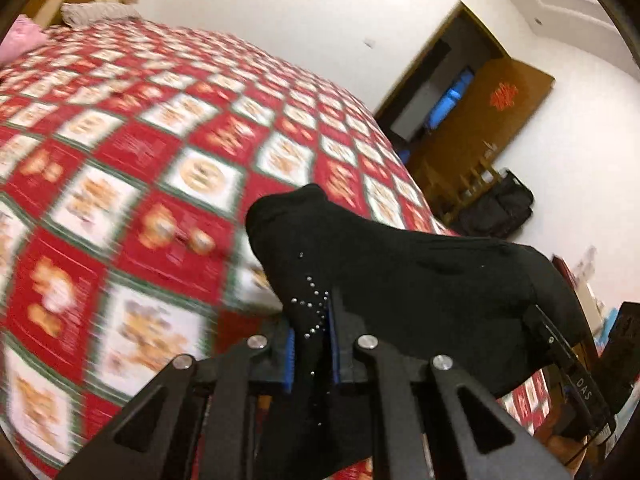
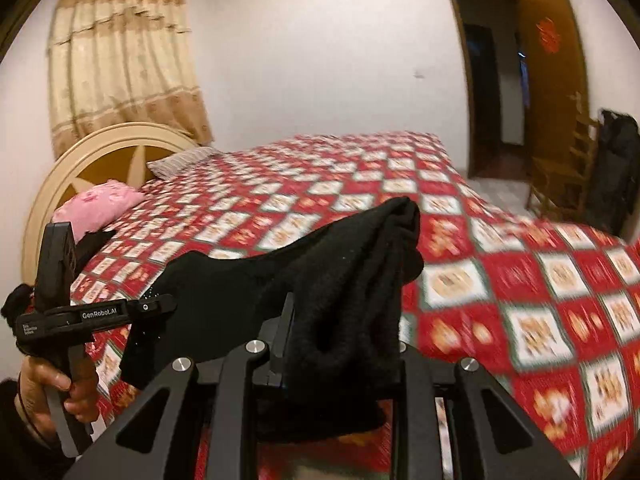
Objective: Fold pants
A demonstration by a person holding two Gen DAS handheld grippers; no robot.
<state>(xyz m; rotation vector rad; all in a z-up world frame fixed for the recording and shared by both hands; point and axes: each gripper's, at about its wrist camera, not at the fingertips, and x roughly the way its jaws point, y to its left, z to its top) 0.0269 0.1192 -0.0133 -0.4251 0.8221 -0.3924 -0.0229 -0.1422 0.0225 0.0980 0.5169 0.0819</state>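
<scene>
Pinching black fabric between its blue pads, the left gripper [image 1: 312, 344] holds one end of the pants [image 1: 400, 288]; the right gripper [image 2: 340, 344] clamps a thicker bunch at the other end. The garment hangs stretched between them, lifted above the red checked bedspread [image 2: 520, 280]. This looks like the carrying step; next it needs lowering and spreading flat on the bed

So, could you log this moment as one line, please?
left gripper shut on black pants | right gripper shut on pants | above bed

Black pants [image 1: 400, 276], red-checked bedspread [image 1: 140, 140]
</scene>
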